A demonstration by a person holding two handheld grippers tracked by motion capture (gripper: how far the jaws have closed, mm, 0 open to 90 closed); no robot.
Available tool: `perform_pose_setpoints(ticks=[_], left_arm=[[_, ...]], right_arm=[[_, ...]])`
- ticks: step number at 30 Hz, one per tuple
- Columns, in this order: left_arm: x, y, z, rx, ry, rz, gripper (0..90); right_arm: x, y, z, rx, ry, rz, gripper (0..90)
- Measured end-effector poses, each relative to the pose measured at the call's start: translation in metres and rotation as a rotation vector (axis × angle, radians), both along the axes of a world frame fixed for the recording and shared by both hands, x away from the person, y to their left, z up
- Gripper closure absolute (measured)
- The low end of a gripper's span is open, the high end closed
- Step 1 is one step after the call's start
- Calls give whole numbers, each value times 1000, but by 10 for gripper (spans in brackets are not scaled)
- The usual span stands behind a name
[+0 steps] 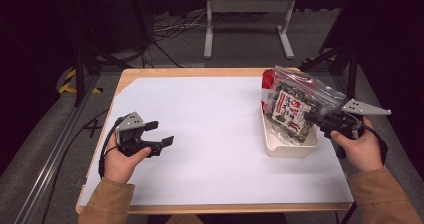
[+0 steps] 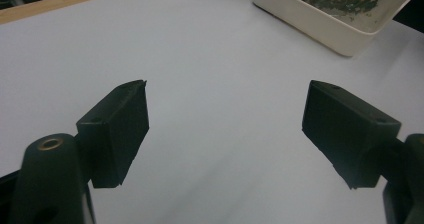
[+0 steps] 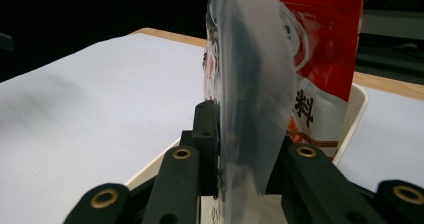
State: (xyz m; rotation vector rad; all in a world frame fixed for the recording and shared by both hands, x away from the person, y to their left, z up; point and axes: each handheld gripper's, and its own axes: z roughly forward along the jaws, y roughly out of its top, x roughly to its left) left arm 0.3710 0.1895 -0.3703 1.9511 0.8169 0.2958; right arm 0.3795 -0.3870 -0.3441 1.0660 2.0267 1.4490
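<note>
Only legible print is sitting on the two packets in the white tray. Clear zip bag, held by the right gripper, is carrying a white label with red and black characters, too small to read from the high view. Red packet behind it is showing one readable character, "料", black on its white panel, in the right gripper view. Other marks there are getting cut off or blurred.
</note>
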Motion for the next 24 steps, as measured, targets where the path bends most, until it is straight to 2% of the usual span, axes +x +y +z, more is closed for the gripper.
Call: perform_pose_setpoints(ticks=[3, 5, 7, 10, 12, 15, 17, 19, 20, 24], left_arm=[[1, -2, -1, 6, 2, -6, 189], [1, -1, -2, 8, 0, -8, 177], [1, -1, -2, 2, 1, -5, 168], [-2, 0, 0, 8, -5, -2, 151], [-6, 2, 1, 12, -9, -7, 146], [-12, 4, 4, 11, -18, 1, 135], [-16, 4, 6, 7, -20, 1, 131], [-18, 4, 8, 8, -24, -7, 126], [-20, 4, 8, 8, -24, -10, 121], [-25, 4, 8, 10, -38, -22, 116]], right_arm=[[0, 2, 1, 2, -5, -2, 750], [-1, 2, 2, 23, 0, -10, 731], [0, 1, 3, 51, 8, -17, 661], [-2, 1, 3, 65, -25, -34, 572], [-5, 0, 5, 75, -30, -40, 511], [-13, -1, 7, 70, -67, -60, 400], [-18, -1, 9, 69, -84, -72, 366], [-21, -2, 10, 66, -93, -76, 349], [-30, -2, 14, 43, -118, -81, 330], [-40, -3, 17, 32, -123, -76, 326]])
